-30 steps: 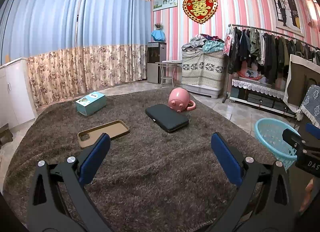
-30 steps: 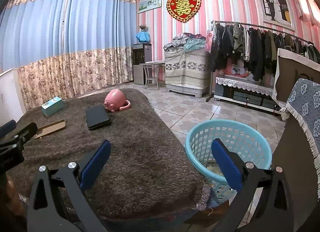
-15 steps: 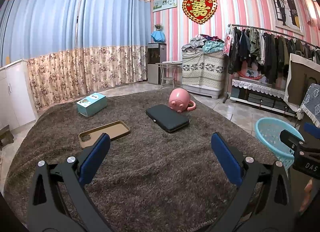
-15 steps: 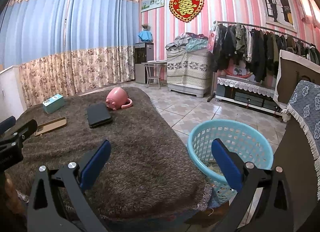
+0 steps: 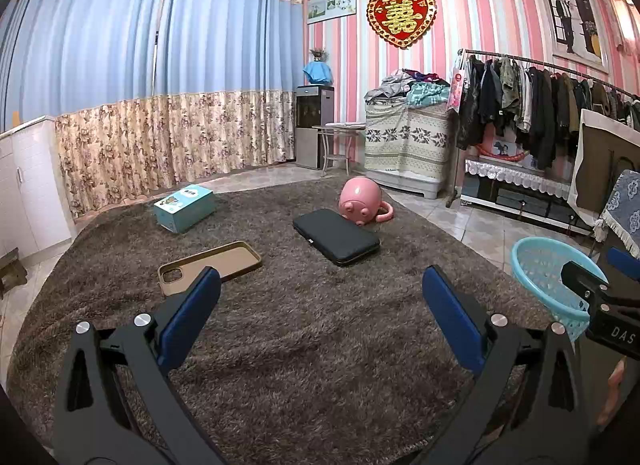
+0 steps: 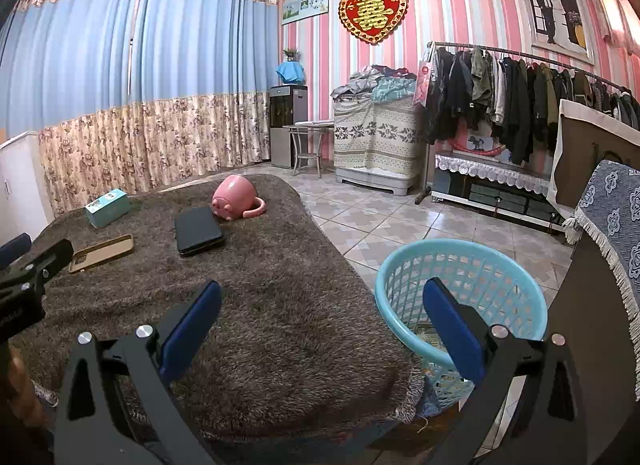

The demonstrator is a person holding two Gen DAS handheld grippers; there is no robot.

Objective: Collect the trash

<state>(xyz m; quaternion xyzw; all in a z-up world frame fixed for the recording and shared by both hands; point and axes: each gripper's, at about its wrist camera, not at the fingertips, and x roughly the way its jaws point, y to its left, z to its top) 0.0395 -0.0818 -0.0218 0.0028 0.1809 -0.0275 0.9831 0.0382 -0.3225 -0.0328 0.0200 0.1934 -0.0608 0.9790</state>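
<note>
Since a second ago: almost nothing has shifted; right view has swung slightly.

Left gripper: fingers spread, empty, above the brown rug.

Right gripper: fingers spread, empty, at the rug's edge by the blue basket.

On the rug: phone case, black pouch, teal box, pink mug, all outside the basket.

Basket contents: unclear through mesh.

Progress: four items uncollected; which count as trash, uncertain.

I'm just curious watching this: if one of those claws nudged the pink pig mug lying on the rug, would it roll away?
Probably only a little. The pink pig mug lies on its rounded side, so it could rock, but its handle rests on the shaggy rug, which likely stops it. It looks hard and smooth, perhaps slippery to pinch.
</note>
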